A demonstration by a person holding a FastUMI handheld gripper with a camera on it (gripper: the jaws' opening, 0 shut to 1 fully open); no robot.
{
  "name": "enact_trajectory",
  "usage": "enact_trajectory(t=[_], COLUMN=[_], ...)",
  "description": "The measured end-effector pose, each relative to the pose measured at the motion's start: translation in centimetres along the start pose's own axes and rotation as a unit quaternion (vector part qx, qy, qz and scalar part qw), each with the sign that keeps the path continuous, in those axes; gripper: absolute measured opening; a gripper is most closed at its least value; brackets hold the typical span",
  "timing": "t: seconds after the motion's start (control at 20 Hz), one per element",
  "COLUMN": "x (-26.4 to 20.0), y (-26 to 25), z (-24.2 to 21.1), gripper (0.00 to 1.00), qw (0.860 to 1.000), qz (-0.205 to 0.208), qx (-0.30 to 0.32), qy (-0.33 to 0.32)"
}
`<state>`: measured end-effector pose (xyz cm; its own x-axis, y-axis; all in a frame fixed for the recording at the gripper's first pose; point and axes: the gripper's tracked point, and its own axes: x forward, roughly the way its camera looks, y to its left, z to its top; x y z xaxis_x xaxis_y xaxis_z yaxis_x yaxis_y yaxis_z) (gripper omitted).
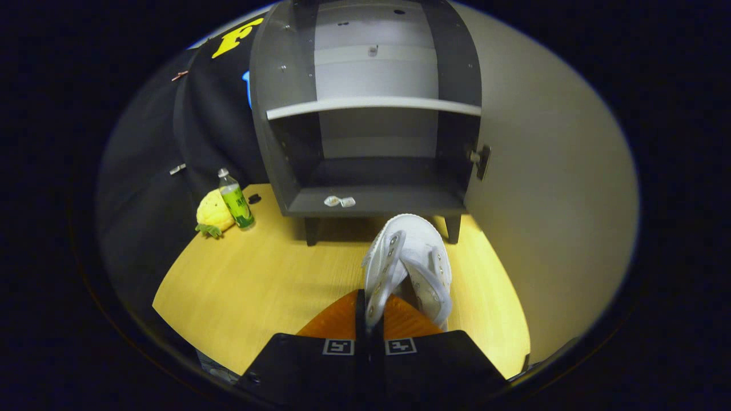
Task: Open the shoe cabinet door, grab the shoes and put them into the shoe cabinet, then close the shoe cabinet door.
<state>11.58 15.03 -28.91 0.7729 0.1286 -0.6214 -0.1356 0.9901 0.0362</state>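
Note:
My gripper (370, 311) is shut on the left side wall of a white shoe (411, 260), both fingers pinching its eyelet edge. The shoe hangs toe-forward just ahead of the fingers, above the wooden floor. Beyond it stands the grey shoe cabinet (365, 108) on short legs, with its door (548, 188) swung wide open to the right. Inside are a light shelf (371, 104) and a dark bottom board (394, 200) with a small white packet (339, 201) lying on its front edge. The shoe's toe is just short of the bottom board's front.
Left of the cabinet, a green bottle (235, 200) stands beside a yellow plush pineapple (213, 214) on the wooden floor (257, 279). A black cloth wall (188, 131) rises behind them. The open door walls off the right side.

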Motion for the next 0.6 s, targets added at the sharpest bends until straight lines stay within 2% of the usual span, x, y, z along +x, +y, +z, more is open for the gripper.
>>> enact_trajectory(t=[0.35,0.6], x=[-3.6,-4.0], y=[1.1,1.8], z=[10.4,18.1], gripper=[0.05,0.05], qw=[0.997,0.991], qz=[0.009,0.013], qx=[-0.011,-0.019], qy=[-0.077,-0.128])
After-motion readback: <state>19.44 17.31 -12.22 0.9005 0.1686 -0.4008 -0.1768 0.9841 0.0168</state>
